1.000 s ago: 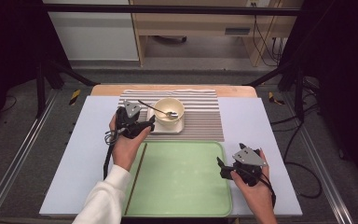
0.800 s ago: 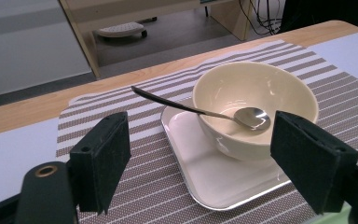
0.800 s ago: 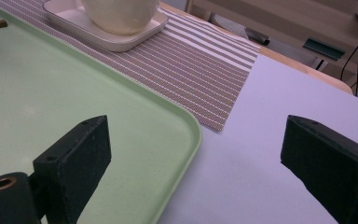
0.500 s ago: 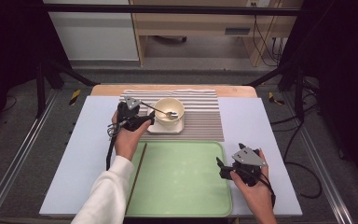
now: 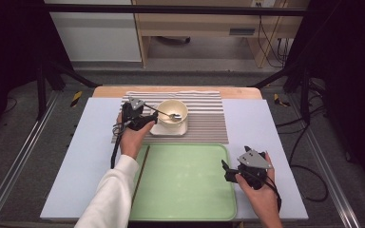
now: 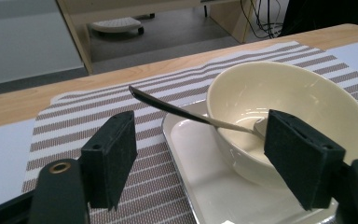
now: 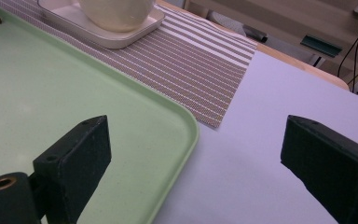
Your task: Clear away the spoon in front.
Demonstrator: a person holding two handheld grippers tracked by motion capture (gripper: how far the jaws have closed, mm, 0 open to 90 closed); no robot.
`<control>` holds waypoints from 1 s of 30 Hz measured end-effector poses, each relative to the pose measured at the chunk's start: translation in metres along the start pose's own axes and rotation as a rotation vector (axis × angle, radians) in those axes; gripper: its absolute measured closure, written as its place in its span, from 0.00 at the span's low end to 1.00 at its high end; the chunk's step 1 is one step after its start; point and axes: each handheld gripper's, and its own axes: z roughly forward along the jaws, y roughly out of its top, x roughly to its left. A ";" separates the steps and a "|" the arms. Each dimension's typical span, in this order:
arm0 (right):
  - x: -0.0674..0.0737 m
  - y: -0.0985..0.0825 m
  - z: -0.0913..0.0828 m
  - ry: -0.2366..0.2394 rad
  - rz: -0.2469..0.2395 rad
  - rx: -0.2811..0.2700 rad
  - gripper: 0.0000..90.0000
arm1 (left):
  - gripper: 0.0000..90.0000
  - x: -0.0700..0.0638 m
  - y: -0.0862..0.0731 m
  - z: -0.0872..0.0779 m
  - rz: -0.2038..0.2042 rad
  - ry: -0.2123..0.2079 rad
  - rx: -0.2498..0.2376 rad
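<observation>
While the jaws stand wide apart, here's how the table looks:

Left gripper: the left gripper [image 5: 148, 119] sits just left of the bowl, over the striped mat. In the left gripper view [image 6: 200, 161] its jaws are parted and have just been closing a bit, with the spoon handle running between them. The pads don't press on it, so nothing's gripped.

Spoon: the spoon [image 6: 200, 119] leans in the bowl, scoop end down inside, dark handle tip sticking out over the rim toward the left gripper. In the high view [image 5: 165, 114] it slants from the bowl up and to the left.

Bowl: the cream bowl [image 5: 173, 112] stands upright on a small white square dish [image 5: 168, 131]. Looks like nothing but the spoon is in it, going by the left gripper view [image 6: 303, 95].

Mat: the striped placemat [image 5: 206, 126] lies at the far side of the table, dish and bowl on its left half.

Tray: the green tray [image 5: 185, 180] lies just in front of the mat, and a thin dark stick [image 5: 141, 171] lies along its left side.

Right gripper: the right gripper [image 5: 228, 170] hangs over the tray's right edge, well apart from the bowl. In the right gripper view [image 7: 205, 158] the jaws are spread wide with nothing between them, just tray corner and table [image 7: 279, 93] below.
</observation>
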 end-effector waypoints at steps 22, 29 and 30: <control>0.001 -0.001 0.001 0.003 -0.010 0.016 0.10 | 0.62 0.009 -0.007 0.016 -0.119 -0.039 -0.073; 0.001 -0.001 0.002 0.002 -0.011 0.017 0.10 | 0.70 0.012 -0.007 0.016 -0.130 -0.033 -0.090; 0.001 -0.001 0.002 0.003 -0.011 0.018 0.10 | 0.72 0.012 -0.007 0.015 -0.137 -0.033 -0.095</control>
